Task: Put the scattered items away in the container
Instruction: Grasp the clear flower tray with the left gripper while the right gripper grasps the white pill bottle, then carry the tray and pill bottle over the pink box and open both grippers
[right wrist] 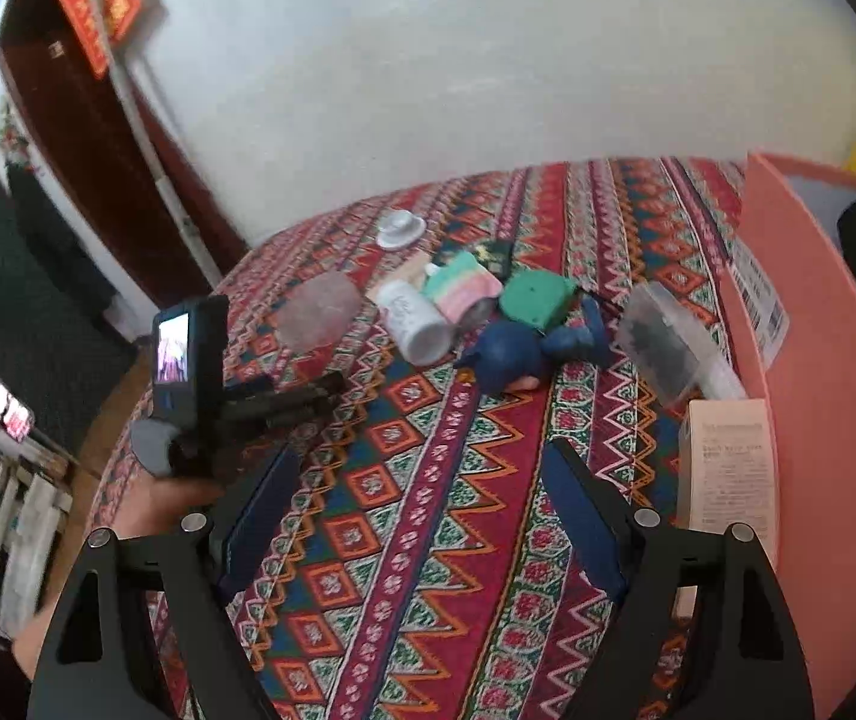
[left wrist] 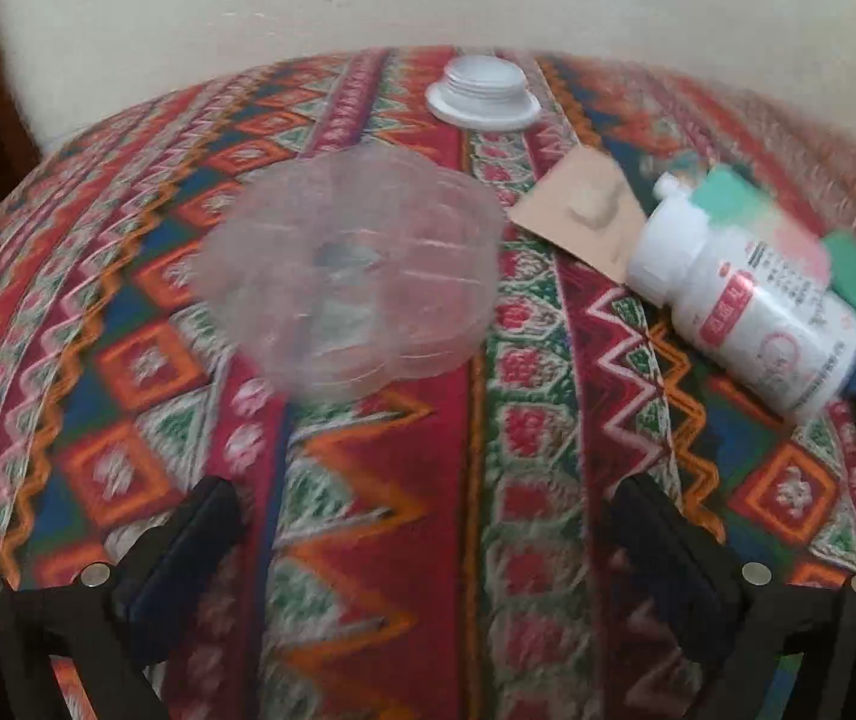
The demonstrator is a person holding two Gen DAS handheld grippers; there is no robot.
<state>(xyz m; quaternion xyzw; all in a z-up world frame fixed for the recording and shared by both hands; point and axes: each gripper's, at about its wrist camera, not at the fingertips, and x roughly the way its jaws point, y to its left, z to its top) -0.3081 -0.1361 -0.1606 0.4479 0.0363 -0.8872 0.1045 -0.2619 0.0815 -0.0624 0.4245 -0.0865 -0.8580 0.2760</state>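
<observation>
Left tongs (left wrist: 428,564): gaping, empty, short of the clear dish (left wrist: 350,270), likely its first pickup
Right tongs (right wrist: 422,516): spread, empty, pink bin (right wrist: 836,420) beside them for drop-offs

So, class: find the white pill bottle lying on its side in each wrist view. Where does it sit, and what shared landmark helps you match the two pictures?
Left wrist view: the white pill bottle lies at the right, past the open left gripper.
Right wrist view: the bottle lies near the centre, left of the blue toy.
Shared landmark: the white lid near the table's far edge.
</observation>
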